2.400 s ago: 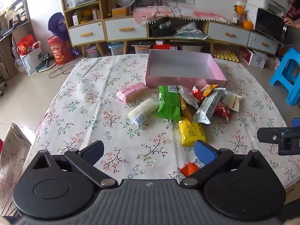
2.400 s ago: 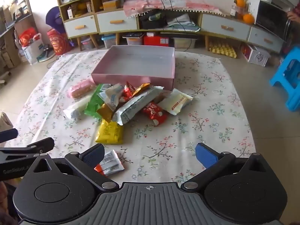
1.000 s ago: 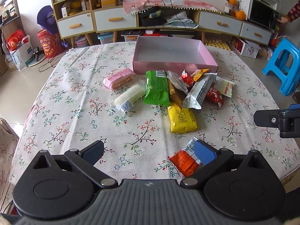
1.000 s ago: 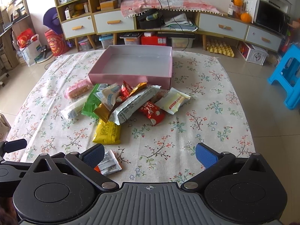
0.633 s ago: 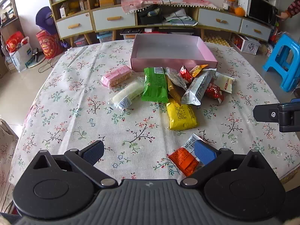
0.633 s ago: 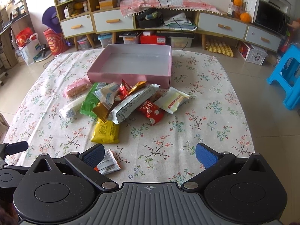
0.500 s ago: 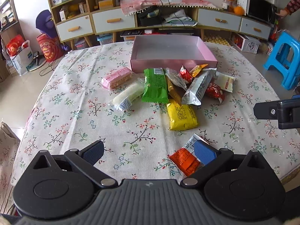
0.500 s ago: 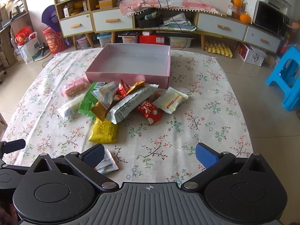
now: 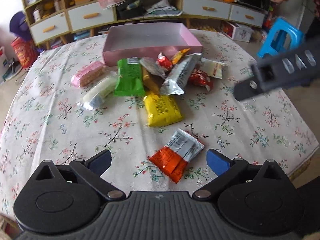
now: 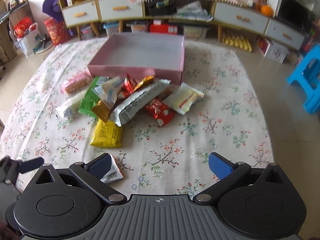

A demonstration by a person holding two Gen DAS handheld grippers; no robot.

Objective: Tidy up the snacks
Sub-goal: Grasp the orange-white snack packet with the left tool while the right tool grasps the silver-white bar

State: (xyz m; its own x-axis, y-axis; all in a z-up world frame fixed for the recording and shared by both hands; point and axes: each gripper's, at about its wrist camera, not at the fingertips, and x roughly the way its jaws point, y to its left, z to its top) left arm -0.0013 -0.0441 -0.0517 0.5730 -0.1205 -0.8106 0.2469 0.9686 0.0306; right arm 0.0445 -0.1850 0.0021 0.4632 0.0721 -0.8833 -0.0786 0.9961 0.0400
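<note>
A pile of snack packets lies on the floral tablecloth in front of an empty pink box (image 9: pixel 152 35), which also shows in the right wrist view (image 10: pixel 140 54). The pile holds a green packet (image 9: pixel 129 78), a silver packet (image 9: pixel 180 76), a yellow packet (image 9: pixel 162 109) and others. An orange-and-silver packet (image 9: pixel 176 156) lies apart, close between the fingers of my open left gripper (image 9: pixel 158 160). My right gripper (image 10: pixel 160 166) is open and empty over the tablecloth; the yellow packet (image 10: pixel 107 134) lies ahead of it to the left.
The table's right edge (image 9: pixel 304 156) drops off near the orange packet. A blue stool (image 10: pixel 308 76) stands on the floor to the right. Cabinets and drawers (image 10: pixel 120 10) line the wall behind the table. My right gripper shows as a dark bar in the left wrist view (image 9: pixel 280 74).
My left gripper has moved forward and right, so the orange-and-silver packet now lies between its fingers. My right gripper has moved forward and risen in the left wrist view.
</note>
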